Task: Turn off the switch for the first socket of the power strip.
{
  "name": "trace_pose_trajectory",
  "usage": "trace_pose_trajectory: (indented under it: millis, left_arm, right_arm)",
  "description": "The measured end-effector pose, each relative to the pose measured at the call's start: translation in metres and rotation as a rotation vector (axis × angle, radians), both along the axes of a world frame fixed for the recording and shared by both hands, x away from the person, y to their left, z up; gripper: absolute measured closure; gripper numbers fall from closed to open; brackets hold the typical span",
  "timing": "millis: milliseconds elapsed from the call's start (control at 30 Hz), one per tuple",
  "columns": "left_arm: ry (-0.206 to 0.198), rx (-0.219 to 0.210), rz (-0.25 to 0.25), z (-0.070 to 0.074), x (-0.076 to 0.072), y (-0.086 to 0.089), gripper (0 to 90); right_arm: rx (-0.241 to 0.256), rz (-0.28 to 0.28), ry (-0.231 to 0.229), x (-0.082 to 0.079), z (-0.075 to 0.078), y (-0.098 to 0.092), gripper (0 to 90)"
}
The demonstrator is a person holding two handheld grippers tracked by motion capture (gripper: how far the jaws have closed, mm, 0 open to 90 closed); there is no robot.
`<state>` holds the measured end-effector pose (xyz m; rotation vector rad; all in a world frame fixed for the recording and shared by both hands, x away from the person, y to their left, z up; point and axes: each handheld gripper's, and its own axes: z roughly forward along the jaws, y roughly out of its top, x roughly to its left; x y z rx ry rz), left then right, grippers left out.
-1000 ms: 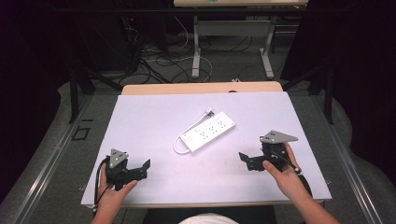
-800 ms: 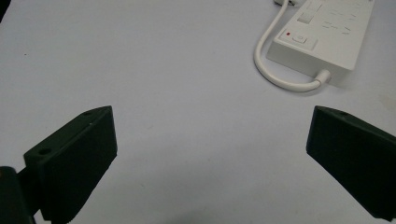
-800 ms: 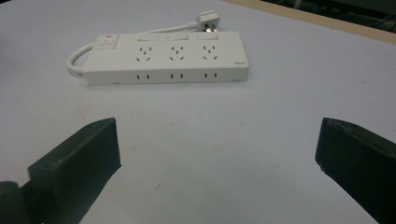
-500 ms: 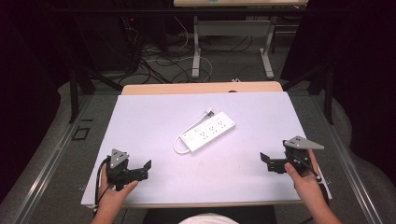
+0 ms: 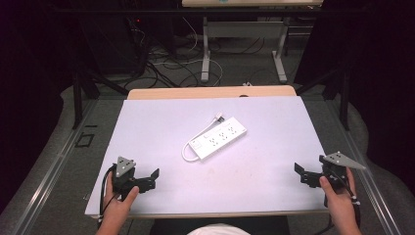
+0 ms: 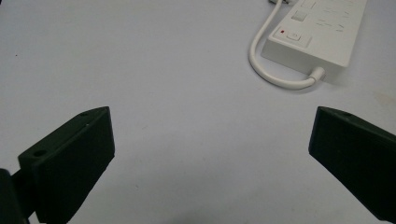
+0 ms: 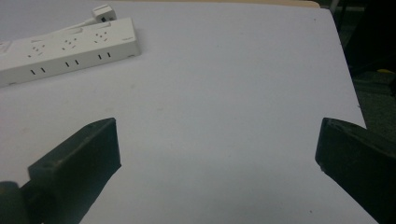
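Observation:
A white power strip [image 5: 218,139] lies at an angle in the middle of the white table [image 5: 274,122], its short cord looped back alongside it to a plug [image 5: 220,117]. My left gripper [image 5: 155,178] sits near the front left corner, open, nothing between its jaws. In the left gripper view the switch end of the power strip [image 6: 317,35] lies ahead to the right. My right gripper [image 5: 299,174] is at the front right edge, open and empty. The right gripper view shows the power strip [image 7: 65,49] far off at the upper left.
The table's right edge [image 7: 348,88] runs close by my right gripper, with dark floor beyond. A wooden strip [image 5: 210,92] borders the far side. Cables and table legs [image 5: 205,54] stand on the floor behind.
My right gripper has moved right and toward the front edge, from mid-right of the table to its right border. The left gripper and the power strip have stayed put.

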<state>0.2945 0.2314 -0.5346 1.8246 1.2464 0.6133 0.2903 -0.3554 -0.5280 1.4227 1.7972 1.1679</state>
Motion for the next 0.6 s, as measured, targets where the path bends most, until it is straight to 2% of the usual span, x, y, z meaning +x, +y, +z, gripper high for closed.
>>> trace_pose_trajectory:
  millis: [33,67,100,133,200,233,267,300,533,567,600]
  left_arm:
    - [-0.001,-0.001,-0.002,0.0,0.0,0.0,0.2]
    - [-0.003,-0.002,-0.001,0.0,0.0,0.0,0.2]
    - [0.0,-0.005,-0.003,0.0,-0.001,0.0,0.2]
    - [0.0,-0.006,-0.003,0.0,0.0,0.001,0.2]
    - [0.001,-0.002,-0.004,0.0,0.0,0.001,0.2]
    - [0.001,-0.002,-0.005,0.0,0.0,0.001,0.2]
    - [-0.001,-0.001,-0.006,0.0,0.0,0.001,0.2]
    - [-0.001,-0.003,-0.006,0.0,0.0,0.001,0.2]
    - [0.005,-0.008,-0.006,0.0,0.0,0.002,0.2]
    - [0.006,-0.011,-0.004,0.0,0.0,0.002,0.2]
    - [0.007,-0.011,-0.004,0.0,0.0,0.002,0.2]
  right_arm:
    - [0.001,-0.006,0.005,-0.001,-0.002,-0.002,0.0]
    - [0.024,-0.011,0.013,-0.002,-0.005,-0.002,0.0]
    - [0.042,-0.027,-0.016,-0.001,-0.009,-0.002,0.0]
    - [0.023,-0.012,0.019,-0.003,-0.009,-0.006,0.0]
    - [0.052,-0.025,0.016,-0.003,-0.013,-0.007,0.0]
    - [0.034,-0.033,0.007,-0.003,-0.014,-0.009,0.0]
    - [0.033,-0.015,0.021,-0.004,-0.014,-0.011,0.0]
    - [0.036,-0.026,0.029,-0.004,-0.015,-0.011,0.0]
    - [0.031,-0.011,0.036,-0.006,-0.021,-0.013,0.0]
    - [0.032,-0.013,0.023,-0.005,-0.022,-0.013,0.0]
    - [0.025,-0.007,0.038,-0.006,-0.022,-0.014,0.0]
